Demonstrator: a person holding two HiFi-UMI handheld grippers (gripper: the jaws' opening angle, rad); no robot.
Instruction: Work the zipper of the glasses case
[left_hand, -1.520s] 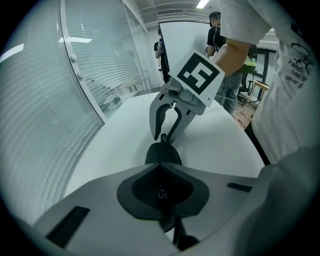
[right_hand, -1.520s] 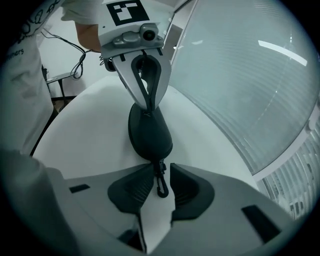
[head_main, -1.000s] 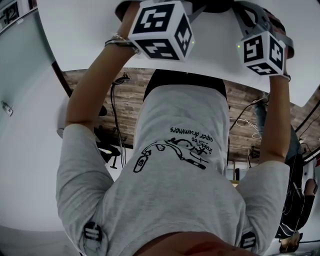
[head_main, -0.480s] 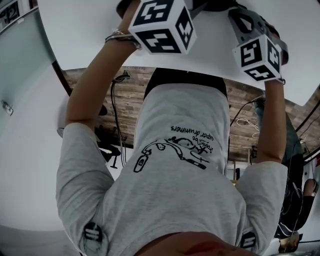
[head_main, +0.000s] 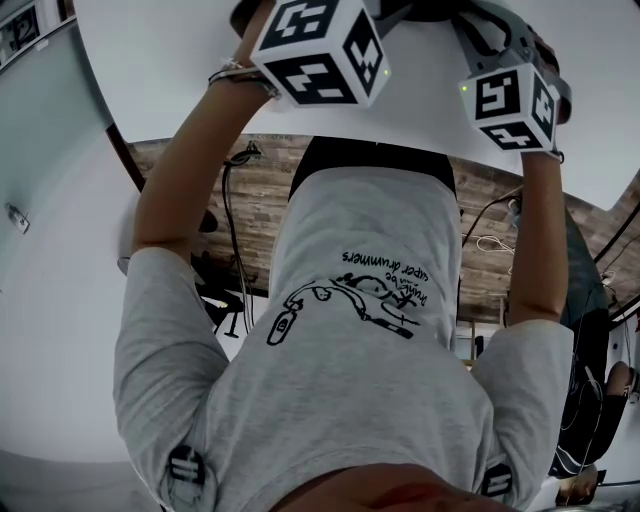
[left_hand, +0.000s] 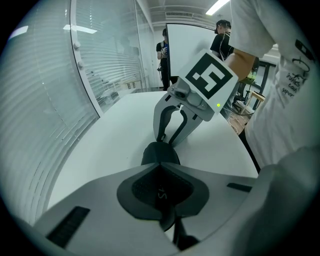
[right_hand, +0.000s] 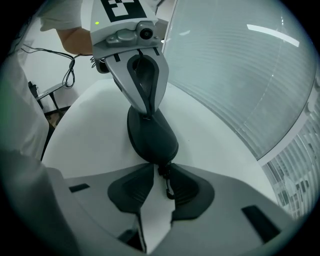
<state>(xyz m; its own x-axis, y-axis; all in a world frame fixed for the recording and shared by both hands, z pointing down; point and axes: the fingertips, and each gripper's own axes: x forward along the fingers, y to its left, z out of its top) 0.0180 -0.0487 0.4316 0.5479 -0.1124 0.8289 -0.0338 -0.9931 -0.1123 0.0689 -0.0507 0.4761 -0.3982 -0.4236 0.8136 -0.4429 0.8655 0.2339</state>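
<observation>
While left gripper (left_hand: 160, 165) clenches oval glasses case (right_hand: 151, 137), right gripper (right_hand: 161, 175) just opened; zipper pull (right_hand: 169, 189) between fingers (right_hand: 131, 190).

Head view steeply down; both gripper views close in, facing each other, sharing glasses case (right_hand: 152, 137)

Bright, cool, even indoor light. Ceiling strip lamp (left_hand: 216, 6) above worktop (left_hand: 120, 130); glare streaks on glass partition (right_hand: 240, 65) beside worktop. Shadows on worktop faint, soft. Both gripper views fisheye-bent, corners black.
</observation>
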